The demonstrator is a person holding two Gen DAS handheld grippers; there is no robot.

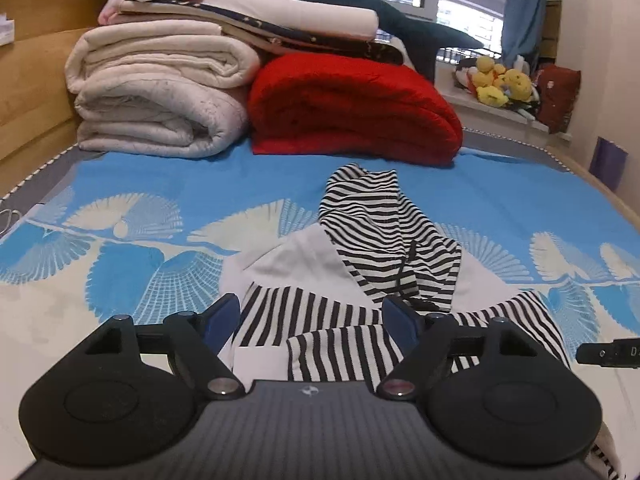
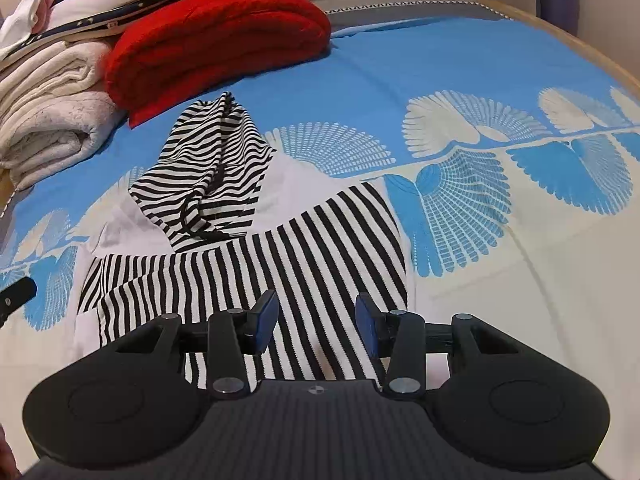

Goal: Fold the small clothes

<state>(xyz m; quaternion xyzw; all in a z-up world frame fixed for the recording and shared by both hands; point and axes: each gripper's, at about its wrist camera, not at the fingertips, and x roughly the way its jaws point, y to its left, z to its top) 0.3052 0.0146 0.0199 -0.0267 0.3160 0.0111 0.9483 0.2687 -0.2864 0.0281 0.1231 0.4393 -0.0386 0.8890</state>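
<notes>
A small black-and-white striped hooded top [image 1: 372, 240] with white panels lies on the blue patterned bedspread [image 1: 160, 184], hood pointing away, sleeves folded across the body. My left gripper [image 1: 310, 312] is open just above the near striped sleeve, holding nothing. In the right wrist view the same top [image 2: 256, 248] lies ahead. My right gripper [image 2: 316, 312] is open over its striped sleeve, holding nothing. The left gripper's tip shows at the left edge of the right wrist view [image 2: 16, 296].
A folded red blanket [image 1: 352, 108] and stacked cream quilts [image 1: 160, 96] sit at the far end of the bed. A wooden headboard [image 1: 36, 40] is on the left. Plush toys [image 1: 500, 80] sit on the windowsill. The bed's right edge [image 2: 592, 48] is wood.
</notes>
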